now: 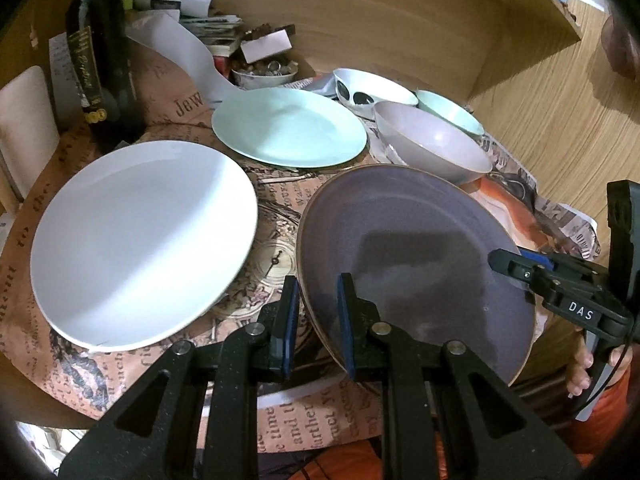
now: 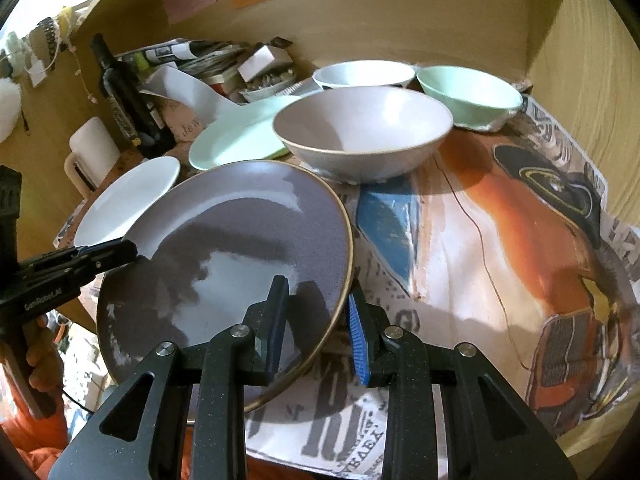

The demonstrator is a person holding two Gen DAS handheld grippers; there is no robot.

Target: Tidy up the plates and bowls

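A grey-purple plate with a brown rim is held tilted just above the table. My left gripper is shut on its left rim and my right gripper is shut on its right rim. To the left lies a white plate, and behind it a mint plate. A lilac-grey bowl stands just beyond the held plate. Behind that stand a white bowl with black spots and a mint bowl.
A dark bottle stands at the back left beside a pile of papers and a small dish of odds and ends. Wooden walls close the back and right. Printed paper covers the table.
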